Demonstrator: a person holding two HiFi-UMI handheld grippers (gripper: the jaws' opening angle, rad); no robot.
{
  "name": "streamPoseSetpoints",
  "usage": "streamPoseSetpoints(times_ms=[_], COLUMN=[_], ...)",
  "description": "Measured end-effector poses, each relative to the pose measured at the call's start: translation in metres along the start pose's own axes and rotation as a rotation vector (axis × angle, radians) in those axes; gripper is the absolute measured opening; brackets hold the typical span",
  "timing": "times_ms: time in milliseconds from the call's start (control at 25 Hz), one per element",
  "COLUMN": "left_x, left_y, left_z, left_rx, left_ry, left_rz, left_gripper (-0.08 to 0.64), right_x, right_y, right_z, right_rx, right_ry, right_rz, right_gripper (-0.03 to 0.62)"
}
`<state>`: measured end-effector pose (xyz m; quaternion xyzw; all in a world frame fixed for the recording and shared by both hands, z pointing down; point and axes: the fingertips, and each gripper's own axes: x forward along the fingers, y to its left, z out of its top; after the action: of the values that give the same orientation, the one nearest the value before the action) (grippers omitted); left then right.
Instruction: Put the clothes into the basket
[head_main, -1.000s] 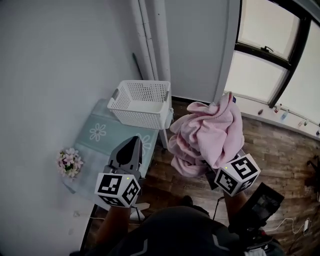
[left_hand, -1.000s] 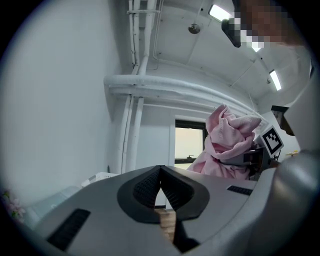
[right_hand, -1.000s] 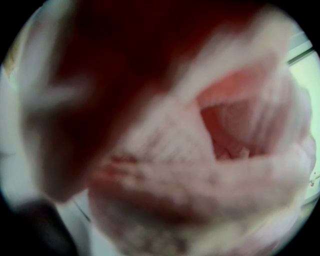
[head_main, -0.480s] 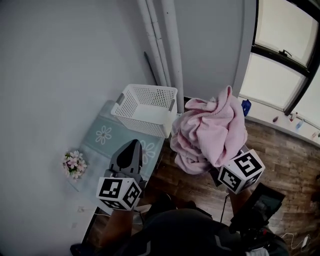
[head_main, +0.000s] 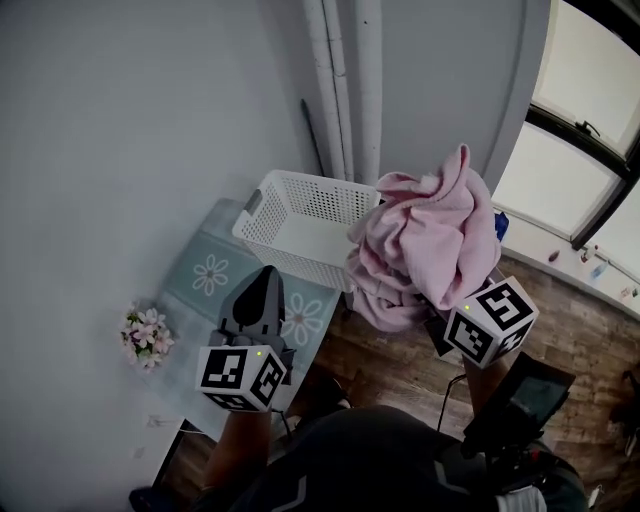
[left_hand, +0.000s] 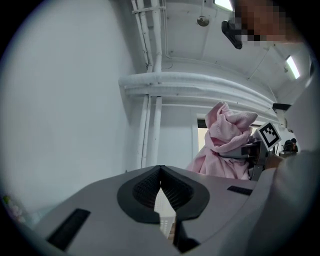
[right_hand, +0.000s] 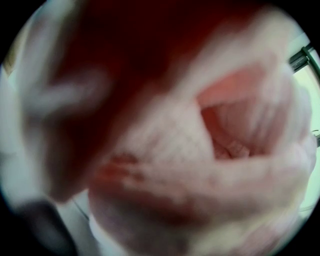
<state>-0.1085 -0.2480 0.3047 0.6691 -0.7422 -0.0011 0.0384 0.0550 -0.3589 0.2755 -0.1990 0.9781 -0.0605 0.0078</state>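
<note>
A bundle of pink clothes (head_main: 430, 235) hangs in the air, overlapping the right rim of the white perforated basket (head_main: 300, 215) in the head view. My right gripper (head_main: 455, 322) is shut on the bundle from below; its jaws are buried in the cloth, and only its marker cube (head_main: 490, 320) shows. Pink fabric (right_hand: 200, 165) fills the right gripper view, blurred. My left gripper (head_main: 265, 290) is shut and empty, held low in front of the basket, pointing toward it. The pink clothes (left_hand: 225, 140) and right gripper (left_hand: 252, 150) appear at the right of the left gripper view.
The basket stands on a pale green surface with flower prints (head_main: 210, 275), against a grey wall. A small bunch of flowers (head_main: 143, 335) lies at its left. White pipes (head_main: 345, 90) rise behind the basket. Wooden floor (head_main: 570, 310) and a window (head_main: 585, 170) are on the right.
The pink bundle, carried by the right gripper, has come closer to the basket and now overlaps its right rim. The left gripper has kept its place and stays shut.
</note>
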Motion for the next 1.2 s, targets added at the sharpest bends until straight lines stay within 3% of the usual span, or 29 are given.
streamPoseSetpoints(times_ms=[640, 960, 1200], left_x=[0.042, 0.063, 0.086], left_y=[0.128, 0.146, 0.154], left_z=[0.004, -0.010, -0.014], left_rx=[-0.036, -0.043, -0.041], left_ry=[-0.034, 0.014, 0.055], left_rz=[0.050, 0.107, 0.168], left_gripper=[0.009, 0.009, 0.009], right_x=[0.164, 0.226, 0.276], right_y=[0.002, -0.015, -0.030], right_z=[0.010, -0.018, -0.046], right_rx=[-0.056, -0.071, -0.140], right_ry=[0.065, 0.160, 0.253], right_rz=[0.056, 0.146, 0.244], right_gripper=[0.307, 0.307, 0.307])
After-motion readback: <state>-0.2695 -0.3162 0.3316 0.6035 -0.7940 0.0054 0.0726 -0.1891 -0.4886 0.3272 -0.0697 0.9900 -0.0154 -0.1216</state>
